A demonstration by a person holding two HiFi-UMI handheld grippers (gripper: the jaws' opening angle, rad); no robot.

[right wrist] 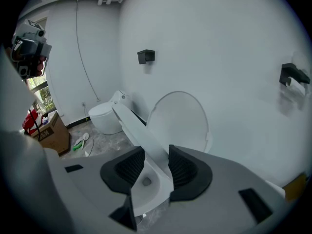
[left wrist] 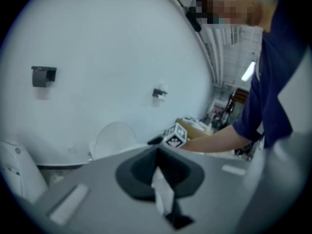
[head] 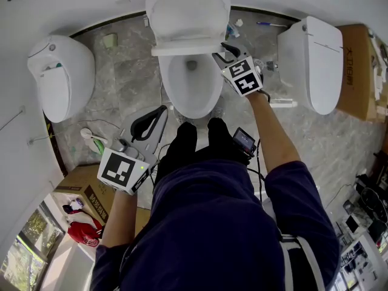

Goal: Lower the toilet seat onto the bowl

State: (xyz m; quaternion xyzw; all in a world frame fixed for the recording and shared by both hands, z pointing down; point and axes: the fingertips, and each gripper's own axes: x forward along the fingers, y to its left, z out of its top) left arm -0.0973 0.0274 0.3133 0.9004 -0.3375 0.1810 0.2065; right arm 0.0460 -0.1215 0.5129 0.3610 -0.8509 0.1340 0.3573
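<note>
The white toilet bowl [head: 167, 86] stands at the middle of the head view, its lid [head: 188, 11] upright against the wall. The seat [head: 185, 50] hangs partway down, tilted over the bowl. My right gripper [head: 223, 52] is at the seat's right edge. In the right gripper view the seat [right wrist: 139, 130] runs between the pads, and my right gripper [right wrist: 155, 152] stands open around it, with a gap at the left pad [right wrist: 127, 167]. My left gripper [head: 159, 113] is held low to the left of the bowl, apart from it. There my left gripper [left wrist: 157, 155] is shut and holds nothing.
A second toilet [head: 60, 77] stands to the left and a third [head: 315, 62] to the right. Cardboard boxes sit at lower left [head: 85, 193] and far right [head: 357, 71]. The person's black shoes [head: 200, 141] are right before the bowl. A green and white item [head: 94, 141] lies on the floor.
</note>
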